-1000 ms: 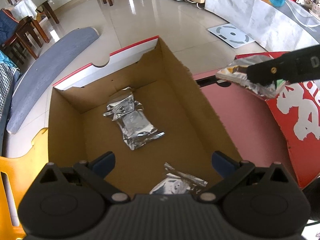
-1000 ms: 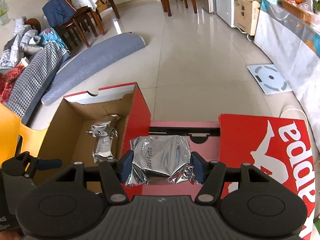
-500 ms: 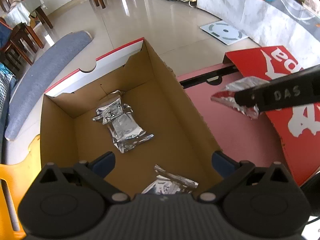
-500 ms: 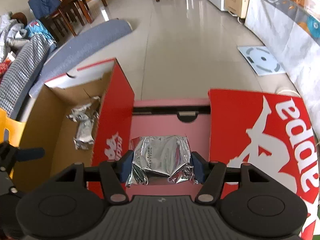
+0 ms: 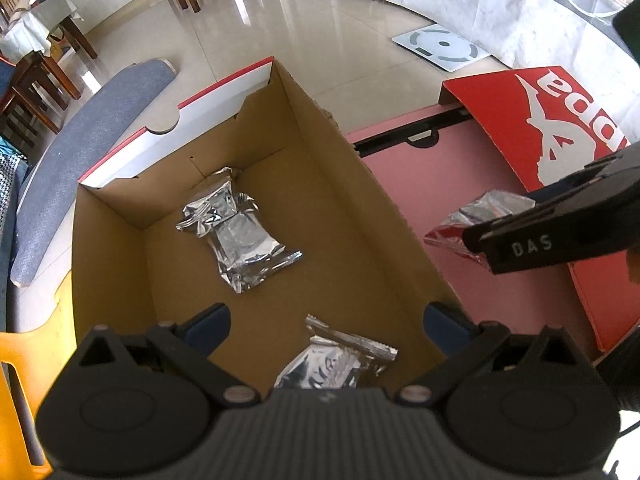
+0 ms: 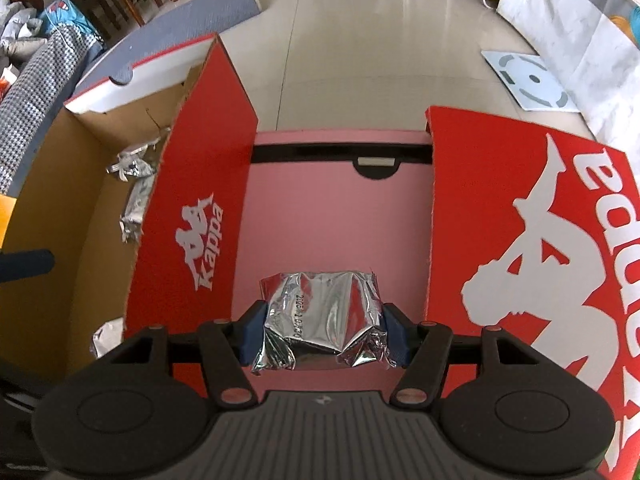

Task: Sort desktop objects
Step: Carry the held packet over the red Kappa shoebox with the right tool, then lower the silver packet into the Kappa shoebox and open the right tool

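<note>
My right gripper point(image 6: 324, 332) is shut on a crumpled silver foil packet point(image 6: 320, 316), held low over the pink surface point(image 6: 340, 208) between the red-sided box and the red lid. The left wrist view shows that gripper point(image 5: 476, 232) and its packet point(image 5: 484, 212) to the right of the box. My left gripper point(image 5: 326, 320) hangs open over the open cardboard box point(image 5: 384, 216), with nothing between its fingers. Two foil packets lie inside the box: one in the middle point(image 5: 240, 236) and one close under my left gripper point(image 5: 336, 360).
A red lid with a white logo point(image 6: 540, 260) lies right of the pink surface. The box's red outer wall point(image 6: 200, 220) stands to its left. A yellow chair edge point(image 5: 24, 360) is at the near left. Below lie tiled floor, a grey mat point(image 5: 92, 128) and a scale point(image 5: 440, 46).
My right gripper has carried its foil packet down and nearer, low over the pink surface beside the box. My left gripper stays open over the box.
</note>
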